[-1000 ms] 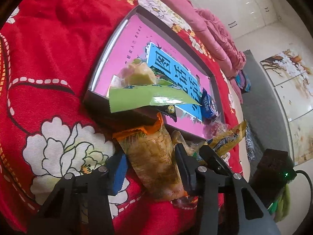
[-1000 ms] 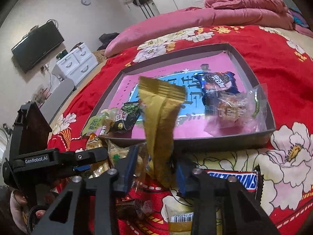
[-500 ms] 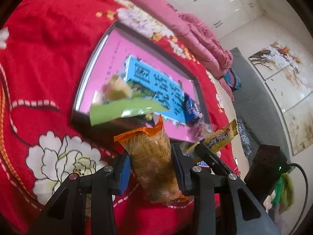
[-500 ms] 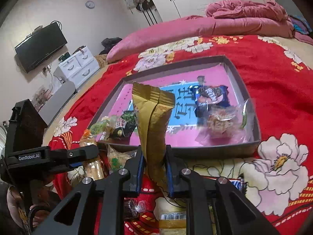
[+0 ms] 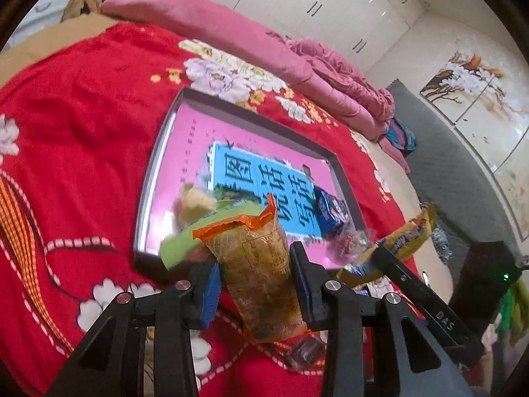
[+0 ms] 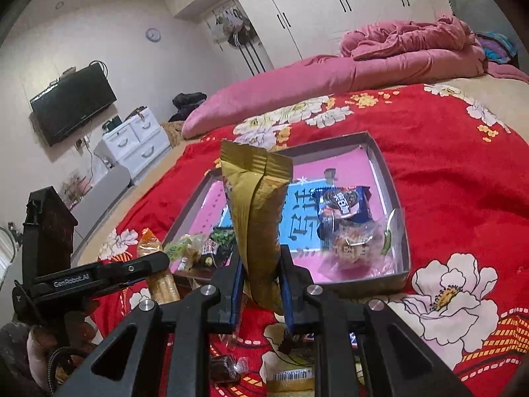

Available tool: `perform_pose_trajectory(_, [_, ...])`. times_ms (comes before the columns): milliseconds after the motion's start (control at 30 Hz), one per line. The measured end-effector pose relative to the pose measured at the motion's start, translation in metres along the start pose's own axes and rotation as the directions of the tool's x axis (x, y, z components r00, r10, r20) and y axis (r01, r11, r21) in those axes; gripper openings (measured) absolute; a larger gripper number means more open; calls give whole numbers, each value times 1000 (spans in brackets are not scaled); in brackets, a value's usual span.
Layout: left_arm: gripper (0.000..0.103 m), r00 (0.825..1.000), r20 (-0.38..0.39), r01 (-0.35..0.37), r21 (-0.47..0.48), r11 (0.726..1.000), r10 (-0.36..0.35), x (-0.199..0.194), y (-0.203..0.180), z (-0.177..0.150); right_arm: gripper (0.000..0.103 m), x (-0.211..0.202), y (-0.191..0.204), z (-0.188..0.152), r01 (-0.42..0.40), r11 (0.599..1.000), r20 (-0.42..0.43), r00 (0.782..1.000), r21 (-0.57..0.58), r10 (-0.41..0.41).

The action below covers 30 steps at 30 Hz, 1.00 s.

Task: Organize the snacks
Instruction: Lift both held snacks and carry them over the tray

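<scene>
A shallow grey tray [image 5: 155, 165] with a pink and blue lining lies on the red flowered bedspread [image 5: 76, 125]. My left gripper [image 5: 256, 274] is shut on a clear snack packet with an orange top [image 5: 258, 258], held upright above the bedspread in front of the tray. My right gripper [image 6: 261, 281] is shut on a tall gold packet [image 6: 258, 218], also held upright before the tray [image 6: 390, 185]. Inside the tray lie a blue cookie pack [image 6: 344, 205], a clear packet [image 6: 353, 248] and green-wrapped snacks [image 6: 188, 248]. The two grippers are side by side.
Loose snacks lie on the bedspread under the right gripper: a dark wrapped candy [image 6: 228, 367] and a yellow packet with a barcode [image 6: 291, 377]. A rolled pink quilt [image 6: 330, 76] lies behind the tray. A hand [image 6: 36, 347] grips the left tool.
Both grippers have shut on their packets and risen with them off the bedspread. The left one has also rolled, so the tray now sits tilted differently in its view.
</scene>
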<state>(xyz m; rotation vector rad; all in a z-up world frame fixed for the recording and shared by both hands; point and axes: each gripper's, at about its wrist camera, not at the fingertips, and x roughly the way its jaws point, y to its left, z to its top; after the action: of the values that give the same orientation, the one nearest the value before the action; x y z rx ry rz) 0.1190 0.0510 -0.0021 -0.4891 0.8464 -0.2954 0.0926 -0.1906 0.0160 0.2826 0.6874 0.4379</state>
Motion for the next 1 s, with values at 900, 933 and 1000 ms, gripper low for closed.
perform_pose_trajectory(900, [38,981,114,-156,-25,987,158,24,11,36,20,8,-21,9,68,996,31,997,60,-70])
perform_pose_trajectory(933, [38,980,114,-163,-18,987,164,25,10,36,20,9,-21,9,69,996,31,997,62,-71])
perform_pose_trajectory(1000, [38,979,114,-170,-12,985,171,26,9,35,20,10,-23,9,72,995,26,997,63,-74])
